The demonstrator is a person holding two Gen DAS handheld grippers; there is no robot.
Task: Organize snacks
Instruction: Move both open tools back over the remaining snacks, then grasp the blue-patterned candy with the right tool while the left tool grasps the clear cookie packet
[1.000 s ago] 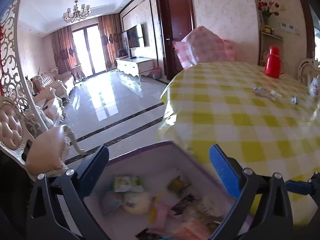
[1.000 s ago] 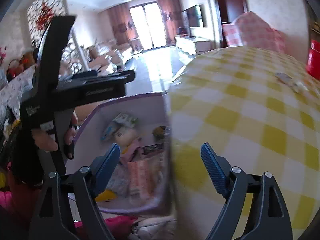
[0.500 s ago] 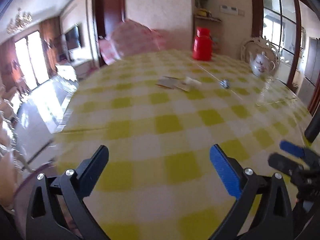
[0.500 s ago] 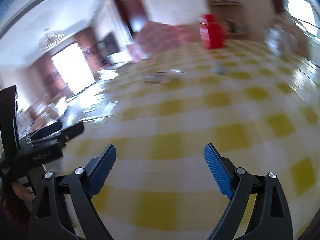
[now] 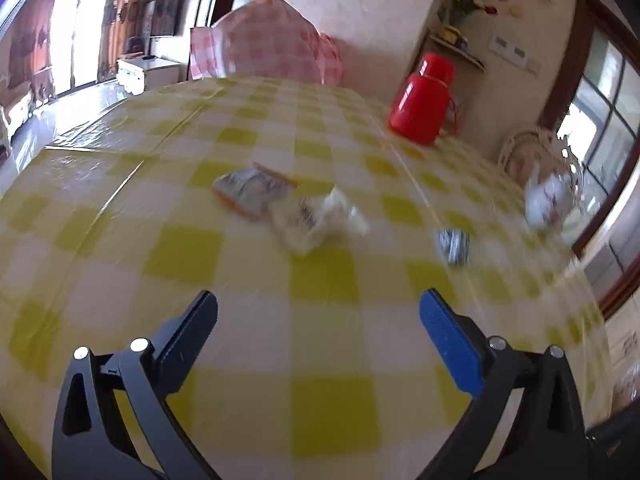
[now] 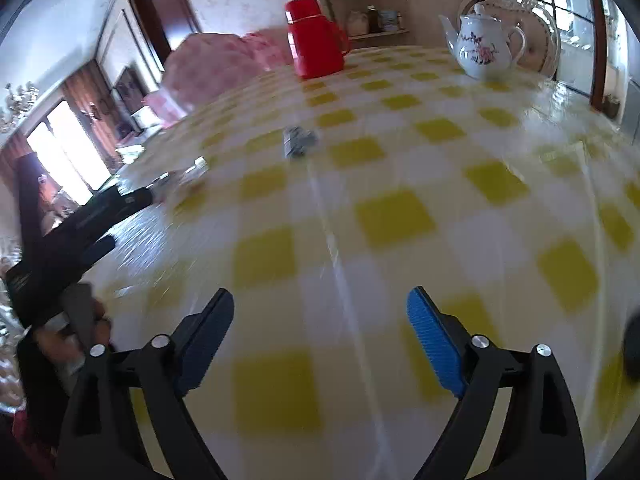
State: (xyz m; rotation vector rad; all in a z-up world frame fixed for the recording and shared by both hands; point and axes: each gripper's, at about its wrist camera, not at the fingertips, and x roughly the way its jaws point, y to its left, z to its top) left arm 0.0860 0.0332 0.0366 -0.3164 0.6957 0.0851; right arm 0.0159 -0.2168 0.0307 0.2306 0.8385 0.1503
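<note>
Three snack packets lie on the yellow checked tablecloth (image 5: pixel 320 360). An orange-edged packet (image 5: pixel 252 190) and a pale crumpled packet (image 5: pixel 316 218) lie side by side ahead of my left gripper (image 5: pixel 318 312), which is open and empty above the cloth. A small grey packet (image 5: pixel 454 242) lies further right; it also shows in the right wrist view (image 6: pixel 299 141), far ahead of my right gripper (image 6: pixel 320 308), which is open and empty. The left gripper shows at the left of the right wrist view (image 6: pixel 120 204).
A red thermos jug (image 5: pixel 422 106) stands at the far side of the table. A white flowered teapot (image 6: pixel 482 46) stands at the far right. A pink checked chair cover (image 5: pixel 272 46) rises behind the table's far edge. The image is motion-blurred.
Both grippers have swung from the box of snacks beside the table to over the tabletop. The packets on the cloth are nearer now. The box has left view.
</note>
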